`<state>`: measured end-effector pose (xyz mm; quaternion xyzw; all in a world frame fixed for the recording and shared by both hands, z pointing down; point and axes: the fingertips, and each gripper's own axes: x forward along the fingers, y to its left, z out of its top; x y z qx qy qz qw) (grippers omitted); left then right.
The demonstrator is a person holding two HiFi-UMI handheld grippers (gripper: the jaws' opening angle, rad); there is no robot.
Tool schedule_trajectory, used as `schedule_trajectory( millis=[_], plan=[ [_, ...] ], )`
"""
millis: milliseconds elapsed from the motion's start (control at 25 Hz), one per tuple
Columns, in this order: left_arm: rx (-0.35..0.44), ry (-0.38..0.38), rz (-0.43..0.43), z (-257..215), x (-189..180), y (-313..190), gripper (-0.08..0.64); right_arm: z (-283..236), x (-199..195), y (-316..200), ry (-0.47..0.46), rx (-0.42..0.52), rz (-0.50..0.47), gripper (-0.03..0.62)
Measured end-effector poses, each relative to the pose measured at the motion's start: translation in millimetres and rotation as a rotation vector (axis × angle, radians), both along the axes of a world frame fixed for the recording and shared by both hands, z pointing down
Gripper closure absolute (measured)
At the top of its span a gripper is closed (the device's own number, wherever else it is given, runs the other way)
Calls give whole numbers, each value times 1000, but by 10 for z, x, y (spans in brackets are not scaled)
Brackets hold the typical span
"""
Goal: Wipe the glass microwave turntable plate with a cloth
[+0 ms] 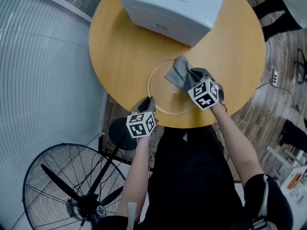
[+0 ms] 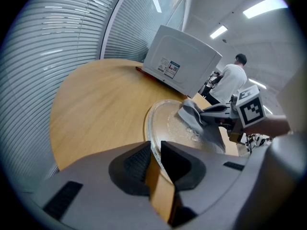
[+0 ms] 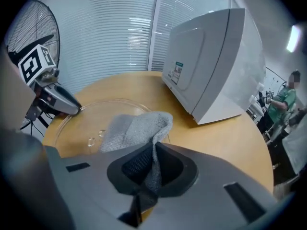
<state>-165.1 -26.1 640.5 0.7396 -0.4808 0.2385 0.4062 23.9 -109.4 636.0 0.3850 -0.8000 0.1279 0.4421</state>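
Clamping the near rim of the plate, left tongs anchor it; right tongs pinch the cloth over its right side.

glass plate: clear, round, flat | grey cloth: bunched on plate

Pale honey-coloured wooden table with fine grain, holding a white microwave and a clear, colourless glass plate. The cloth is mid-grey with a fine woven pattern. The left gripper and right gripper are grey, each carrying a white cube with black square markers. The fan is black. The blinds are pale blue-grey with thin stripes.
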Motion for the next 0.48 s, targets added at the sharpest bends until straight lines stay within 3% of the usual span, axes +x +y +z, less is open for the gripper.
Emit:
schedule_trajectory(
  millis=[160,480],
  plan=[
    [0,-3,0,3,2,3,499,-3,-203,44,-28,-8,-33,572],
    [3,-7,0,1,1,1,500,6,-805,394,-55,-9,-207,574]
  ],
)
